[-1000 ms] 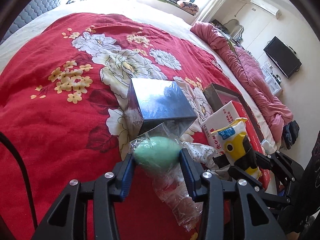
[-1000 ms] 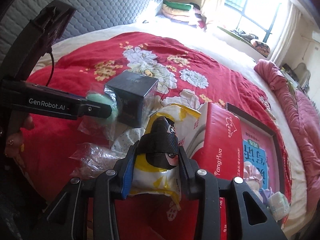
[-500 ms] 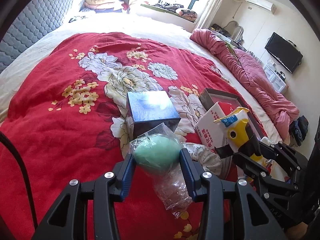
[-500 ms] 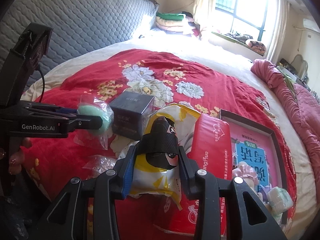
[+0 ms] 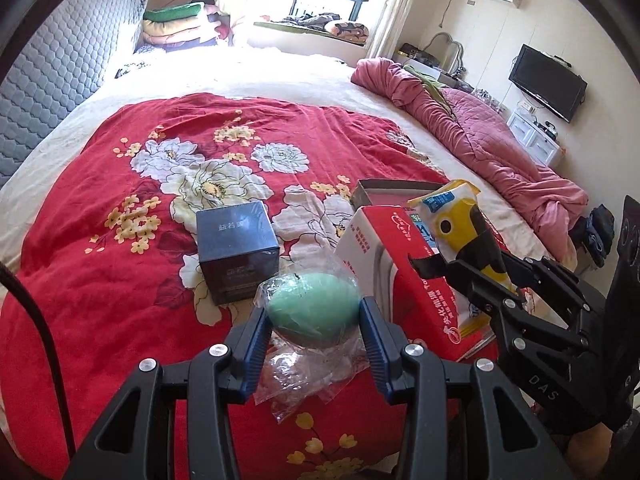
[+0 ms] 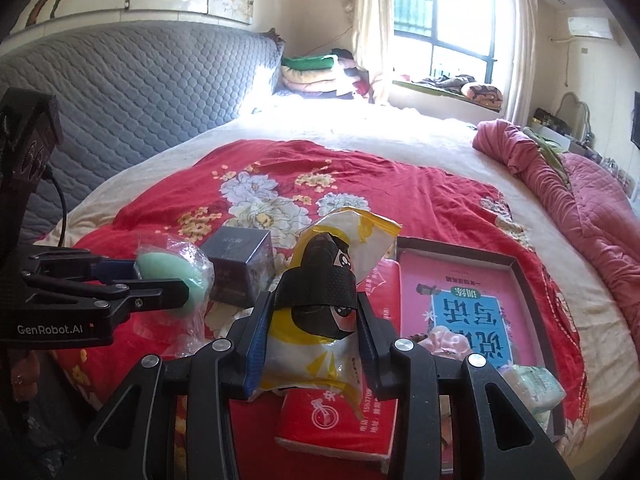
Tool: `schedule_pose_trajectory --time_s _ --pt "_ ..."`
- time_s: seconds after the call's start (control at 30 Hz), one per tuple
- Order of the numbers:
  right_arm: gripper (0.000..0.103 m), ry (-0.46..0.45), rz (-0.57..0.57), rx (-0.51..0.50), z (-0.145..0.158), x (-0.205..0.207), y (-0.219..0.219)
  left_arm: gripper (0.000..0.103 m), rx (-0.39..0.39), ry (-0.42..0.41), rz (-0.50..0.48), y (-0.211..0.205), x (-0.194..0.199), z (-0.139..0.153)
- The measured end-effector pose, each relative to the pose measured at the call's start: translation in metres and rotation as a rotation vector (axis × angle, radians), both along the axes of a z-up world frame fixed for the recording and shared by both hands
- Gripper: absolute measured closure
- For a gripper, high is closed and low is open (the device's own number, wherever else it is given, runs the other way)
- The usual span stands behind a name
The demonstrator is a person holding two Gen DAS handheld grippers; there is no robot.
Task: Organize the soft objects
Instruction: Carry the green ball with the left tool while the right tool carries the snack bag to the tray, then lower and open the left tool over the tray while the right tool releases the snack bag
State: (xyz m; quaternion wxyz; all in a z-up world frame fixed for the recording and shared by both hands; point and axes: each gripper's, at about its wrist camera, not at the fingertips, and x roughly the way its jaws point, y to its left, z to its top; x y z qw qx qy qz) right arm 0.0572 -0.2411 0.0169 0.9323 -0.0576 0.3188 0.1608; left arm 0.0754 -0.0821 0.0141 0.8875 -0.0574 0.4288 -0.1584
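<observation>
My left gripper (image 5: 314, 316) is shut on a green egg-shaped sponge (image 5: 314, 308) wrapped in clear plastic, held above the red floral bedspread (image 5: 100, 272). It also shows in the right wrist view (image 6: 176, 276). My right gripper (image 6: 312, 320) is shut on a yellow, black and white tissue pack (image 6: 316, 344), seen in the left wrist view (image 5: 460, 224) at right. Both are lifted above the bed.
A dark blue box (image 5: 236, 252) stands on the bedspread. A red tissue box (image 5: 404, 280) lies beside it. An open shallow box (image 6: 464, 304) holds a pink book, a pink scrunchie and a small pale pack (image 6: 536, 388). A pink quilt (image 5: 480, 148) lies at right.
Both grippers have risen and tilted up with their loads, so more of the room and headboard shows. The boxes on the bed have not moved.
</observation>
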Motion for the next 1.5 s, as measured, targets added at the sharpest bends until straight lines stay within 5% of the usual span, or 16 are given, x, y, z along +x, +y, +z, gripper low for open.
schedule_pose_trajectory --time_s 0.63,0.87,1.5 --pt "0.063 -0.073 -0.243 0.094 0.023 -0.015 -0.113 0.059 0.086 -0.031 -0.151 -0.097 0.003 0.024" --pt "0.063 -0.004 -0.307 0.097 0.005 -0.014 -0.152 0.059 0.12 0.01 -0.233 -0.148 0.025 0.009" --pt "0.062 0.163 -0.281 0.131 -0.056 0.006 -0.162 0.058 0.116 0.194 -0.322 -0.233 0.094 -0.046"
